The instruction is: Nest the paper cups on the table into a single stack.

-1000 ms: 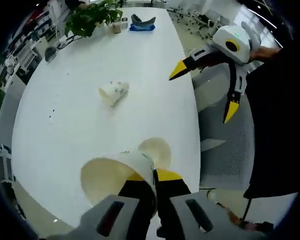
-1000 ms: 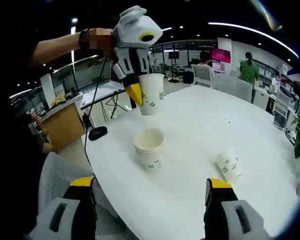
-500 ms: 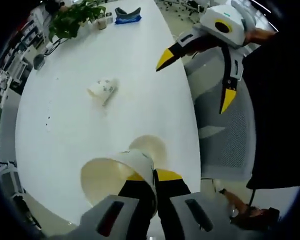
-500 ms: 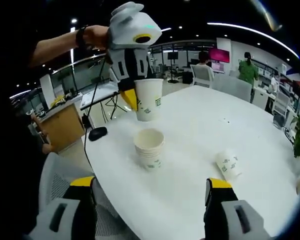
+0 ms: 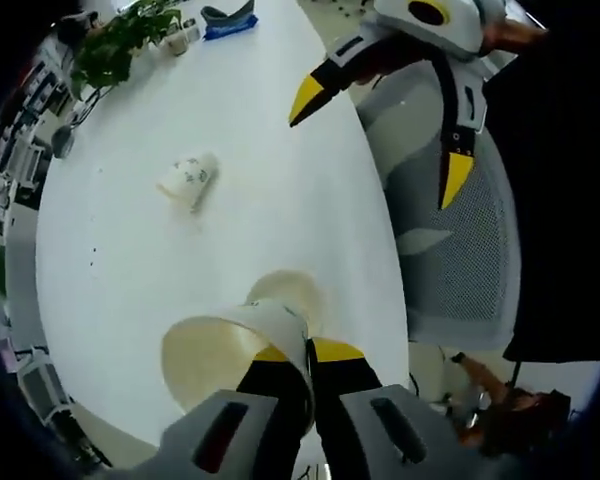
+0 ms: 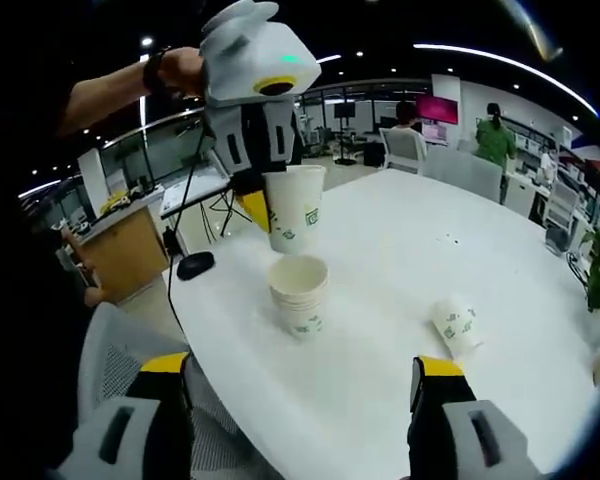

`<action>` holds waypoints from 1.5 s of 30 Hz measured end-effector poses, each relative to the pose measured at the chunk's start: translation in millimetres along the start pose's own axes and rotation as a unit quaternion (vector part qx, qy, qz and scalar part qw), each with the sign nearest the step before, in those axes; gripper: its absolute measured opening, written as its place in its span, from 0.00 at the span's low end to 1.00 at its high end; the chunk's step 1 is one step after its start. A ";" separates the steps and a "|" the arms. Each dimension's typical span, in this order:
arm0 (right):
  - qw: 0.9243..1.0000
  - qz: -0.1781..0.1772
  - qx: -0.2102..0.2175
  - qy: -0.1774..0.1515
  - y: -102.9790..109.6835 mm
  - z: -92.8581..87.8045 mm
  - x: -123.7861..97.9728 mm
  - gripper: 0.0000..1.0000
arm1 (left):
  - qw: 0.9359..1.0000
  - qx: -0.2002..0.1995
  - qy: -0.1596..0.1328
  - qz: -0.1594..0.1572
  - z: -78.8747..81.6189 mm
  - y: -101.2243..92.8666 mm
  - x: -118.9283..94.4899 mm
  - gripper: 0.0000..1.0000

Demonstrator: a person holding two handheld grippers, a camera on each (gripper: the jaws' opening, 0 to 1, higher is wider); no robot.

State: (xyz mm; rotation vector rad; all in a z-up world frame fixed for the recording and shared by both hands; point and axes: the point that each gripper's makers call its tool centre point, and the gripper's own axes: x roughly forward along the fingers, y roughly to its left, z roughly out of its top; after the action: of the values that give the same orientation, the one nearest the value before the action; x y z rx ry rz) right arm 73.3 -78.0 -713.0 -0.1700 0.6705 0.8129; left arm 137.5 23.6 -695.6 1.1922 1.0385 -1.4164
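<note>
A white paper cup point(image 5: 225, 352) with green print hangs mouth toward the camera, my left gripper point(image 5: 308, 354) shut on its rim. In the right gripper view that cup point(image 6: 292, 208) is upright under the left gripper point(image 6: 257, 208), a short gap above a stack of nested cups point(image 6: 299, 296) on the white table point(image 6: 400, 250). The stack point(image 5: 289, 292) lies just beyond the held cup. Another cup point(image 5: 188, 180) lies on its side farther along the table point(image 5: 230, 120); it is the cup point(image 6: 456, 324) right of the stack. My right gripper point(image 6: 300, 380) is open and holds nothing; its open yellow-tipped form point(image 5: 380, 140) hangs beyond the table edge.
A grey mesh chair point(image 5: 460, 240) stands beside the table edge. A potted plant point(image 5: 115, 50) and a blue object point(image 5: 228, 17) sit at the far end. A black mouse point(image 6: 194, 265) lies near the table corner, a wooden cabinet point(image 6: 125, 250) beyond it. People stand in the office background.
The left gripper has brought its cup down and slightly left, ending just above the stack. The right gripper stays open in place.
</note>
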 end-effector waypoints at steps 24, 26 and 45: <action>1.000 -0.009 0.003 0.001 -2.4 -4.0 -8.4 0.91 | 0.999 0.015 0.028 -0.009 10.5 -17.3 33.0 0.00; 1.000 -0.010 0.004 0.001 -3.0 -4.6 -9.1 0.91 | 0.999 0.017 0.032 -0.011 8.3 -17.5 36.1 0.00; 1.000 -0.010 0.010 0.008 -2.2 -11.3 -11.4 0.91 | 0.999 0.025 0.035 -0.014 2.3 -15.5 47.1 0.00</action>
State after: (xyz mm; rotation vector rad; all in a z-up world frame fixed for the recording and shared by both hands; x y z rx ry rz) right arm 63.8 -91.0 -715.2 -0.1650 0.6902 0.7871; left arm 119.8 16.9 -741.5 1.2745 1.0773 -1.4383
